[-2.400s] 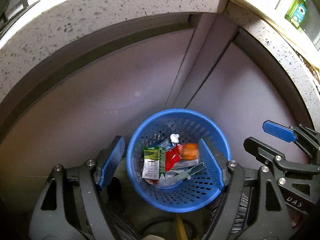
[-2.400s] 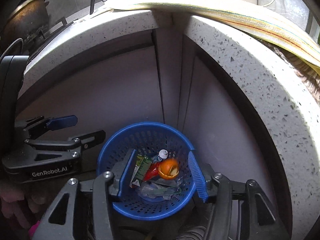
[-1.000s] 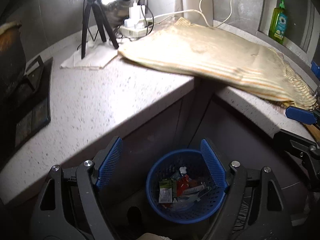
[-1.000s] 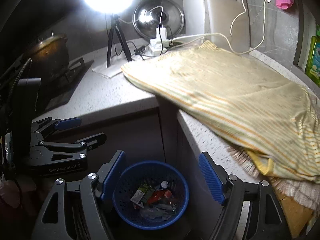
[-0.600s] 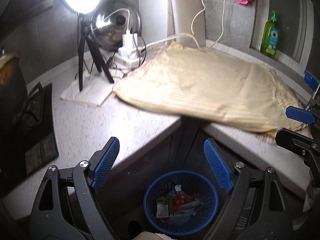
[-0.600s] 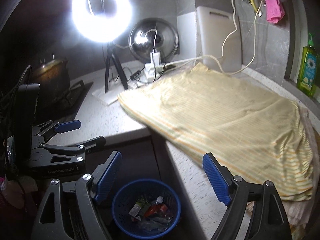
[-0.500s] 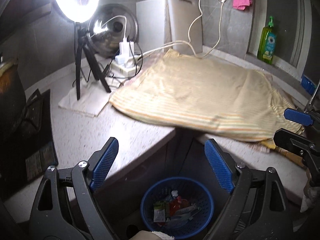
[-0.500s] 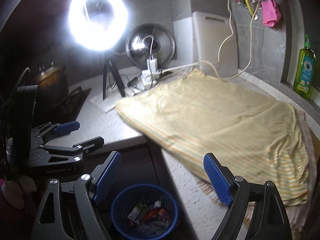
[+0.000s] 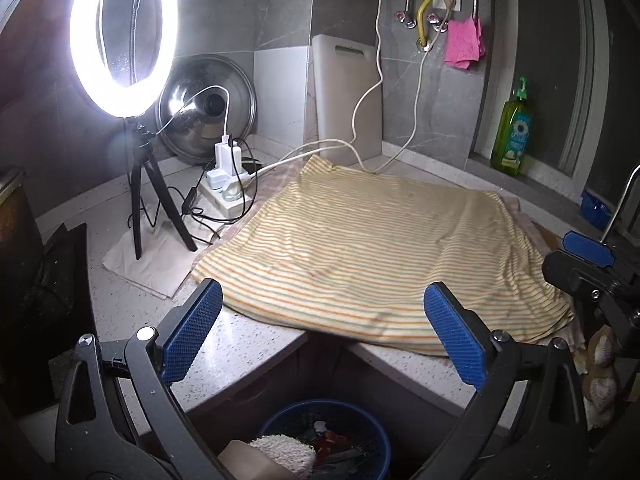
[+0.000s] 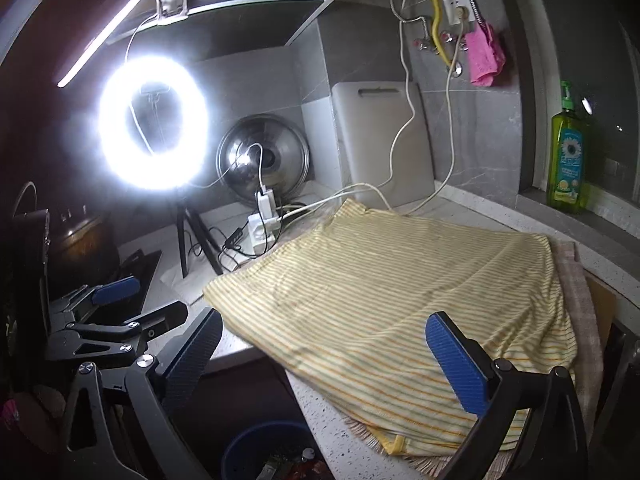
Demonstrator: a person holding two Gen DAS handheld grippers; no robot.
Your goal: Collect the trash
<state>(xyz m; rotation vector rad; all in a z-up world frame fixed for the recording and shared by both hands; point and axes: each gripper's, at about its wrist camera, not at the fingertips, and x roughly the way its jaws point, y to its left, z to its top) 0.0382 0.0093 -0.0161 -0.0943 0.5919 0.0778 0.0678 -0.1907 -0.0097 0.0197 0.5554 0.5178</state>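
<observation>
- Right now both pairs of fingers are spreading wide, nothing between them: left gripper, right gripper
- Blue basket sits on the floor in the inside corner under the bench; trash in it shows as small packets and a bottle cap, partly hidden by my sleeve
- Handling guess: basket is light perforated plastic, a bit flexible; the rim is the place to pinch, walls would flex. Wrappers are thin and slippery, a loose pinch could drop them
- No loose trash that I can see on the bench from either view
- Striped cloth overhangs the bench edge right above the basket; soft, would drag if snagged
- Open room: over the cloth, mid-bench
- Cluttered back left: ring light on tripod, power strip with cables; keep off
</observation>
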